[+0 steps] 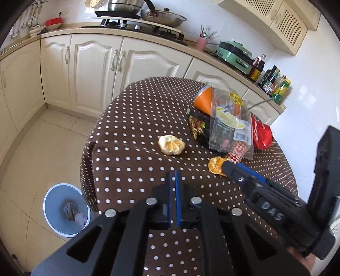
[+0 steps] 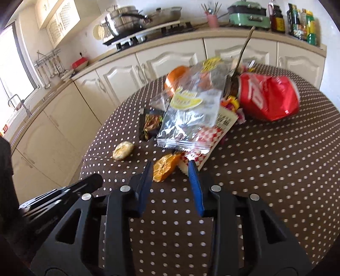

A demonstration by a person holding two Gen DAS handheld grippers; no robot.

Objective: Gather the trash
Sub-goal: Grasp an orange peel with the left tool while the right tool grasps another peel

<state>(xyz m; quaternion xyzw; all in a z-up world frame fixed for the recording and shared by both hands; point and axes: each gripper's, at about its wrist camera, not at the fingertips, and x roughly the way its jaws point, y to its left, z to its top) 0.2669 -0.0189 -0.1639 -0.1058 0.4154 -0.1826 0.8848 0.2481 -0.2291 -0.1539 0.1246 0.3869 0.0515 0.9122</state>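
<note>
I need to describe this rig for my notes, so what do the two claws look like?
Both are matte black linkage frames with round silver pins and thin blue pads on the fingers. The left claw and right claw match. The right one's side carries raised "DAS" lettering. No cables show.

A round table wears a brown cloth with white dots. Behind it, cream cabinets carry a curved counter. On the counter sit a gas stove with 2 steel pans, a pink utensil cup, a green electric cooker and sauce bottles.
</note>
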